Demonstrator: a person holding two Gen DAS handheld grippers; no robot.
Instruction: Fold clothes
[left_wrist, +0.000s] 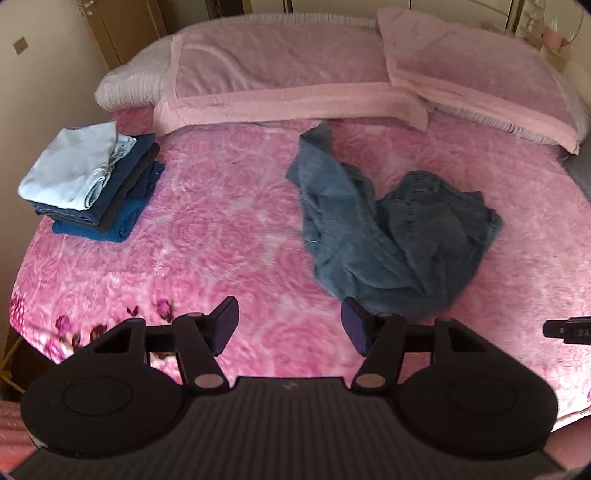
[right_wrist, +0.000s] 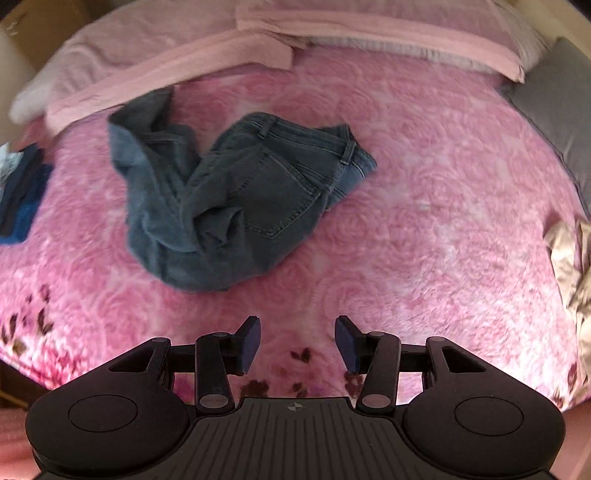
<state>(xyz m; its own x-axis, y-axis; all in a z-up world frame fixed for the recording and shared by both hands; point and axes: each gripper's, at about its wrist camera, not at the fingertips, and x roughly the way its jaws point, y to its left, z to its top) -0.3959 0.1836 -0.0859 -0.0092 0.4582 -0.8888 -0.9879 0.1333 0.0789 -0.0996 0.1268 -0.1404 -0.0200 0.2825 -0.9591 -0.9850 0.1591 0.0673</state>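
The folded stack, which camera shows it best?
Left wrist view: the whole folded stack sits in frame on the bed, pale top layer over dark blue ones. Right wrist view catches only a blurred sliver at its left edge.

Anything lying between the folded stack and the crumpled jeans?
No. Only bare pink bedspread separates the folded stack from the jeans, clearest in the left wrist view.

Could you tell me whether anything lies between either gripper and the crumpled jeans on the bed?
Nothing visible does. Only bare pink bedspread separates the open left gripper and open right gripper from the jeans. The folded stack sits well off to the left.
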